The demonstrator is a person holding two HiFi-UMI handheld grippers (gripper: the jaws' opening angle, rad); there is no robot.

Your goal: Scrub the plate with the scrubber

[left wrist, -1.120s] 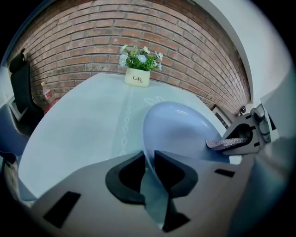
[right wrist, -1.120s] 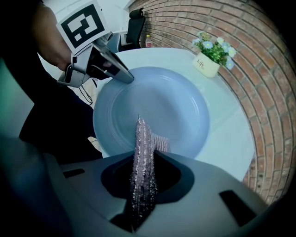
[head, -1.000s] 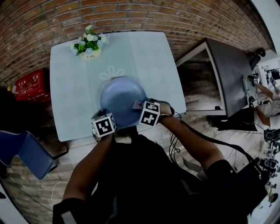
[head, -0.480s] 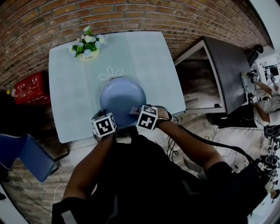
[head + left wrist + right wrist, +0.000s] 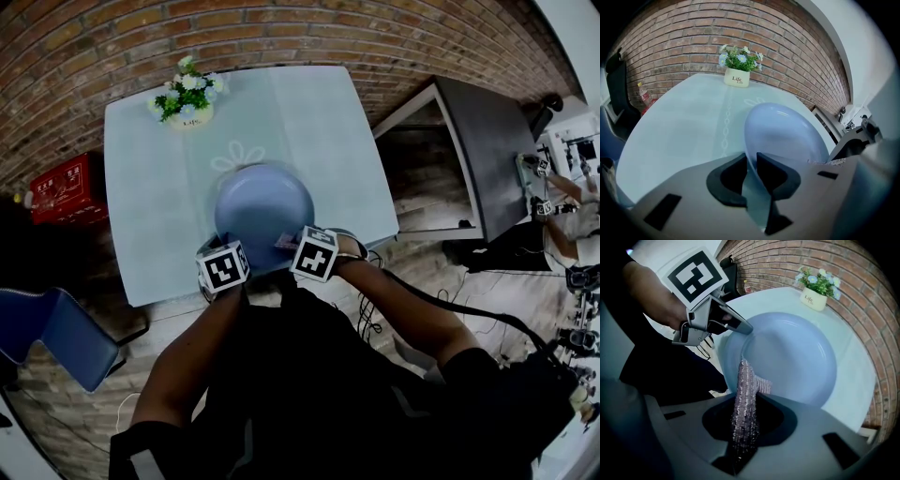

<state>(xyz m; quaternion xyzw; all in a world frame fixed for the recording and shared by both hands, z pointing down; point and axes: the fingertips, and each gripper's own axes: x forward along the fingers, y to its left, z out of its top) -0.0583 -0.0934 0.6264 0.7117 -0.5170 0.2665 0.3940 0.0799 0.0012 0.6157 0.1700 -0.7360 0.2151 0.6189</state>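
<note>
plate [image 5: 262, 202] is pale blue, scrubber [image 5: 744, 404] glittery lilac.

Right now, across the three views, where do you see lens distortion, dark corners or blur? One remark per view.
Head view: the fisheye bows the edges of the table and the brick wall. Left gripper view: black corners frame the picture, and the plate softens near the lens. Right gripper view: the scrubber is blurred close up, the plate behind it sharper.

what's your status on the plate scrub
Left claw shut on plate rim. Right claw shut on scrubber, at plate's near edge. Flower pot well clear.
</note>
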